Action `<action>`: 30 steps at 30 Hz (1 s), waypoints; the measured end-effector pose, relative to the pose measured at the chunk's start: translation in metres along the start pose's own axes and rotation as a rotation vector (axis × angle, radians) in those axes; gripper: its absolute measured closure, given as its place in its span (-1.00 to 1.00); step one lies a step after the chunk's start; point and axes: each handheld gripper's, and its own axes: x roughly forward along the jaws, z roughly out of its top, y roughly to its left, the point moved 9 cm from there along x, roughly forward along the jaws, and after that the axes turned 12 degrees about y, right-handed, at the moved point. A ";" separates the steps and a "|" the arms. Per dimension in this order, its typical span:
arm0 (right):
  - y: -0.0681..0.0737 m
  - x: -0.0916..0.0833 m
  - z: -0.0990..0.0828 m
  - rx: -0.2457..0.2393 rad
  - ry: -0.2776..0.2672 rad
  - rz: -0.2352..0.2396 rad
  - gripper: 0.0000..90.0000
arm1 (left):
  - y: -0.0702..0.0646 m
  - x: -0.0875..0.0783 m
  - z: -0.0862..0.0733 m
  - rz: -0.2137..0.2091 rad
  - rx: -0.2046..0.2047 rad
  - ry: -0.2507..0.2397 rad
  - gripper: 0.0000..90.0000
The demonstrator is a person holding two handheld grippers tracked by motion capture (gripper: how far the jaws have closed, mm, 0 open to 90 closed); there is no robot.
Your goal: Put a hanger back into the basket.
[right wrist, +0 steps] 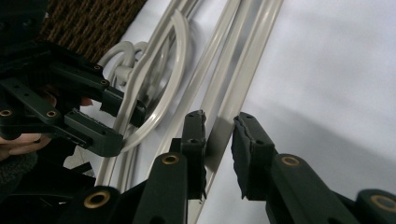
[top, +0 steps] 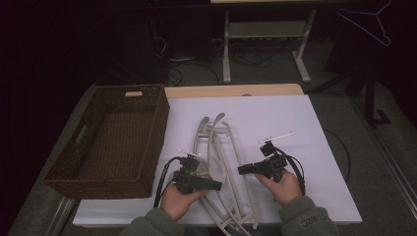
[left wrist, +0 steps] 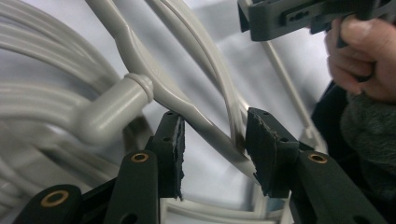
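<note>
Several grey plastic clothes hangers [top: 223, 162] lie tangled in a pile on the white-covered bench [top: 295, 123], near its front edge and just right of the wicker basket [top: 110, 140]. Left claw [left wrist: 212, 140] stands partly open around one hanger arm, pads apparently not yet pressing. Right claw [right wrist: 218, 140] straddles a hanger bar, narrow, though whether it pinches is hard to tell. Lifting now could drag the whole interlocked bundle, because the hooks snag neighbouring arms, or let a smooth bar slip out.
</note>
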 end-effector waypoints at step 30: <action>0.029 -0.032 0.006 -0.018 -0.138 0.052 0.77 | -0.016 -0.027 0.009 -0.095 0.026 -0.104 0.48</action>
